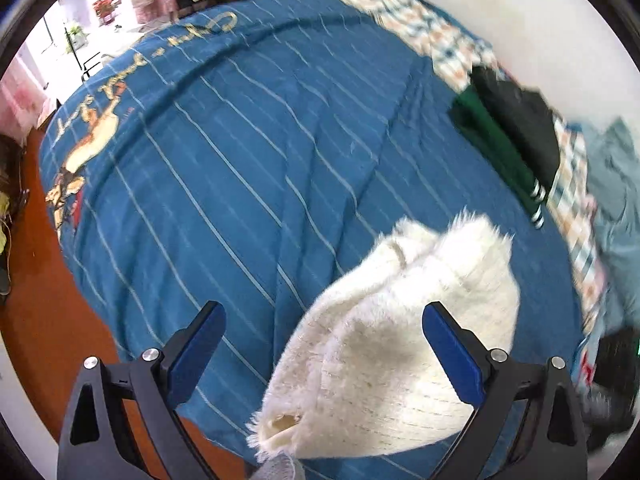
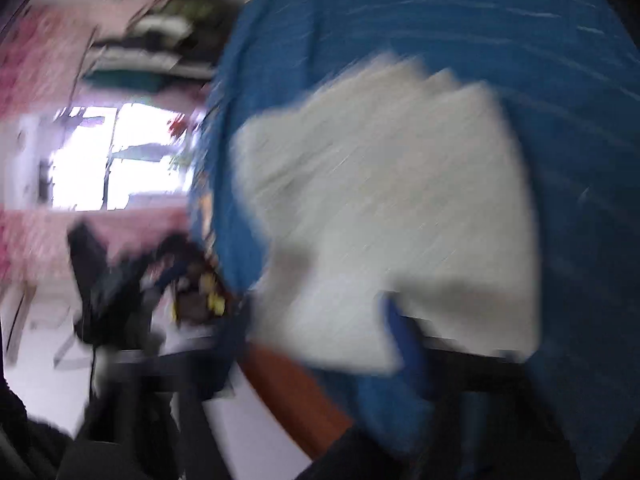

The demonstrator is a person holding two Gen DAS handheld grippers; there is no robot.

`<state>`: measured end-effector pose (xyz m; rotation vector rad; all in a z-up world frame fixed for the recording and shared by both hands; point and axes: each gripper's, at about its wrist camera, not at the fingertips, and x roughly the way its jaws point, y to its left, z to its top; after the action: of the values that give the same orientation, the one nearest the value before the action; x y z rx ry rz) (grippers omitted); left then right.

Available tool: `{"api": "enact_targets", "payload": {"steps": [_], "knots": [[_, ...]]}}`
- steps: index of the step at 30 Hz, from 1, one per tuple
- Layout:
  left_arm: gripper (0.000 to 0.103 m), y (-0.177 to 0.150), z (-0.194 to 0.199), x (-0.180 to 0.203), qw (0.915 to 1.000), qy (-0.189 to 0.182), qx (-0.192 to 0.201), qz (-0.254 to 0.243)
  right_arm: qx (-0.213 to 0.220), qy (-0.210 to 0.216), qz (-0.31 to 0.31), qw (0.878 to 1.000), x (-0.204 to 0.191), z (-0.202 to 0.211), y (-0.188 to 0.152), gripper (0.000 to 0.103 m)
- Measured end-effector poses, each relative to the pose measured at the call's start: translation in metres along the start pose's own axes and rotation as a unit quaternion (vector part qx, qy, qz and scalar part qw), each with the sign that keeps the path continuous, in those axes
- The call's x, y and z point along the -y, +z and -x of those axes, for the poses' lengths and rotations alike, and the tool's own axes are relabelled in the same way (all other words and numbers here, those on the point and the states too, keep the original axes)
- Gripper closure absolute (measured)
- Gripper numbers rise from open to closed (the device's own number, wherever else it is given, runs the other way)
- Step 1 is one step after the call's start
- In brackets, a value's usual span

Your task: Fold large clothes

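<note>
Left gripper (image 1: 322, 344) stands with its blue-padded jaws spread wide at about 6 o'clock in the left wrist view, nothing pressed between them; its fingers (image 1: 452, 356) frame the near part of a fluffy white sweater (image 1: 384, 364) that lies below them on the bed. That sweater is bunched into a rough folded heap running from 6 o'clock up toward 4 o'clock, with a frayed edge and a small hole near its closest corner. Under it spreads a blue striped bedcover (image 1: 248, 152) with a gold script and a cartoon print at around 9 to 10 o'clock. Orange-brown floor (image 1: 36, 320) shows beyond the bed's edge at 8 o'clock. Farther out, at 2 to 3 o'clock, a dark green and black garment (image 1: 516, 136) lies on a plaid blanket (image 1: 432, 28), and a bright window with pink curtains sits at 10 to 11 o'clock. Right gripper (image 2: 400, 344) is heavily blurred in its own view: one blue finger shows at 5 to 6 o'clock against the sweater's near edge (image 2: 380, 208), and whether it grips the cloth I cannot tell.
</note>
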<state>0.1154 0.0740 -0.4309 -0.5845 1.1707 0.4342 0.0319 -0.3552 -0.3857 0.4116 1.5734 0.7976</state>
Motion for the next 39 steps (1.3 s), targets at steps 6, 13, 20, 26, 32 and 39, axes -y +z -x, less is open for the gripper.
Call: {"api": "enact_targets", "payload": {"steps": [6, 13, 20, 26, 32, 39], "knots": [[0.002, -0.014, -0.03, -0.001, 0.9995, 0.02, -0.024, 0.001, -0.066, -0.048, 0.015, 0.997, 0.014, -0.094, 0.08, 0.076], [0.002, 0.008, -0.051, 0.001, 0.9988, 0.034, -0.019, -0.029, -0.114, 0.045, -0.051, 0.991, 0.019, -0.104, 0.099, 0.076], [0.003, 0.03, -0.132, 0.035, 0.9867, -0.051, -0.114, -0.105, -0.029, 0.003, -0.089, 0.996, 0.066, -0.02, 0.062, 0.04], [0.077, 0.009, -0.121, 0.042, 0.9812, -0.106, -0.097, -0.129, -0.042, -0.029, -0.129, 0.99, 0.099, -0.029, 0.034, 0.04], [0.085, -0.016, -0.1, 0.014, 0.9869, -0.083, -0.091, -0.104, -0.034, -0.023, -0.138, 0.99, 0.106, -0.034, 0.043, 0.04], [0.079, -0.017, -0.074, -0.001, 0.9884, -0.106, -0.097, -0.049, -0.048, -0.034, -0.098, 0.994, 0.098, -0.043, 0.068, 0.04]]}}
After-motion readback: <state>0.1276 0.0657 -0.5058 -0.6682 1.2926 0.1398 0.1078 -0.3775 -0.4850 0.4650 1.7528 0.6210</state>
